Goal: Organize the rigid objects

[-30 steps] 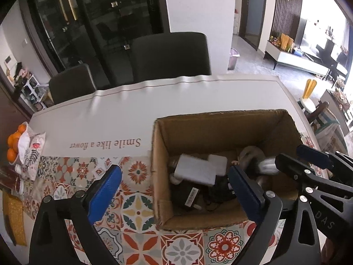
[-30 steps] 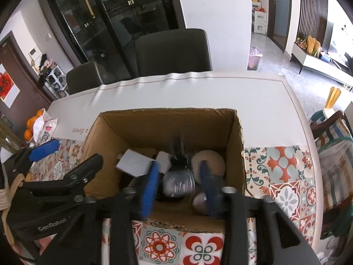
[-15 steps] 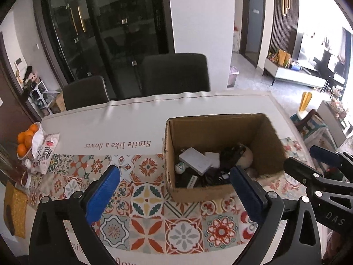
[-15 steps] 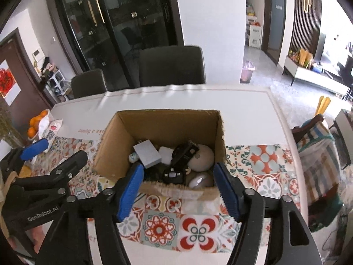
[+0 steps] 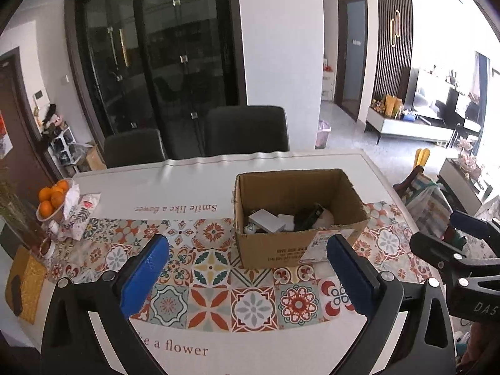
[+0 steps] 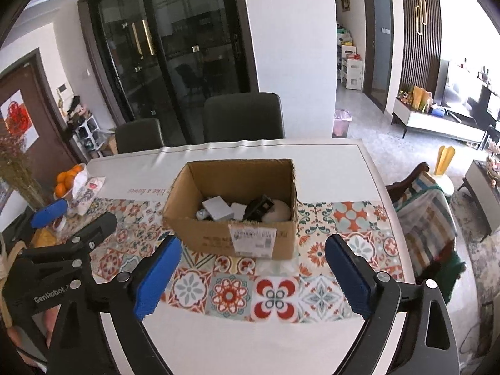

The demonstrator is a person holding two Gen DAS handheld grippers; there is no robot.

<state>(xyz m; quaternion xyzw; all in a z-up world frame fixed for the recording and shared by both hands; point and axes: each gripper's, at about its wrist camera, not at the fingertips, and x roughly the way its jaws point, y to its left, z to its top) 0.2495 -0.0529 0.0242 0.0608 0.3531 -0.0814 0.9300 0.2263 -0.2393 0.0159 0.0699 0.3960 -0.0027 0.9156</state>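
An open cardboard box (image 5: pixel 275 251) stands on the tiled runner of the table; it also shows in the right wrist view (image 6: pixel 206 234). Inside lie a white flat box (image 5: pixel 265 220), a black device (image 5: pixel 309 214), a beige round object (image 6: pixel 279 211) and other small items. My left gripper (image 5: pixel 247 276) is open and empty, held back from the box above the near part of the table. My right gripper (image 6: pixel 253 276) is open and empty, also held back in front of the box. Each gripper shows at the edge of the other's view.
A bowl of oranges (image 5: pixel 51 198) and a patterned bag (image 5: pixel 78 214) sit at the table's left end, with a woven mat (image 5: pixel 22 284) nearer. Two dark chairs (image 5: pixel 247 131) stand behind the table. A draped chair (image 6: pixel 422 209) stands at the right.
My right gripper opened and let a dark object go into the box. Both grippers drew back and up from the box, which now looks smaller and farther.
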